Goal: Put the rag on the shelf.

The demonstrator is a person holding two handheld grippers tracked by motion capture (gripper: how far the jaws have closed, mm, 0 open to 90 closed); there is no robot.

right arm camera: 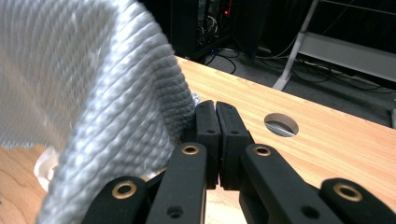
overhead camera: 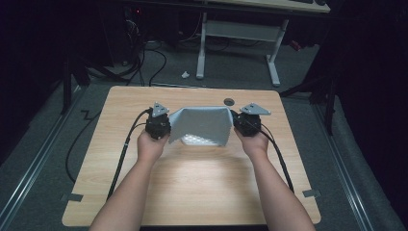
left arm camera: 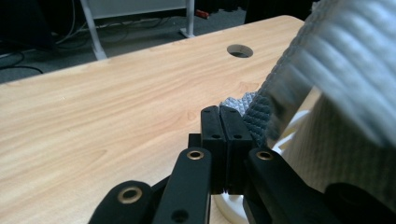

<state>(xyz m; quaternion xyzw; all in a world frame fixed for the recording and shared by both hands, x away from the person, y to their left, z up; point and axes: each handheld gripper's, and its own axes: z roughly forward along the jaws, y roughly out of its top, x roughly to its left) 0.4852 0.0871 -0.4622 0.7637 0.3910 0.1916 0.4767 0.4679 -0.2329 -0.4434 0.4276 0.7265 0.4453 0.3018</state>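
A grey woven cloth [overhead camera: 199,122] hangs stretched between my two grippers above the wooden table [overhead camera: 192,187]. My left gripper [overhead camera: 168,121] is shut on the cloth's left corner; in the left gripper view the jaws [left arm camera: 226,112] meet with a bit of cloth [left arm camera: 327,70] pinched at their tips. My right gripper [overhead camera: 234,120] is shut on the right corner, and its jaws [right arm camera: 215,109] pinch the cloth [right arm camera: 93,84] the same way. Under the sagging cloth lies a white bumpy object [overhead camera: 195,139], mostly hidden; its edge [right arm camera: 44,168] peeks out in the right gripper view.
A round cable hole [overhead camera: 229,101] sits in the table just behind the cloth. Black cables [overhead camera: 126,144] trail from both grippers over the table's front. Beyond the far edge stands a white desk frame [overhead camera: 240,33] on the carpet.
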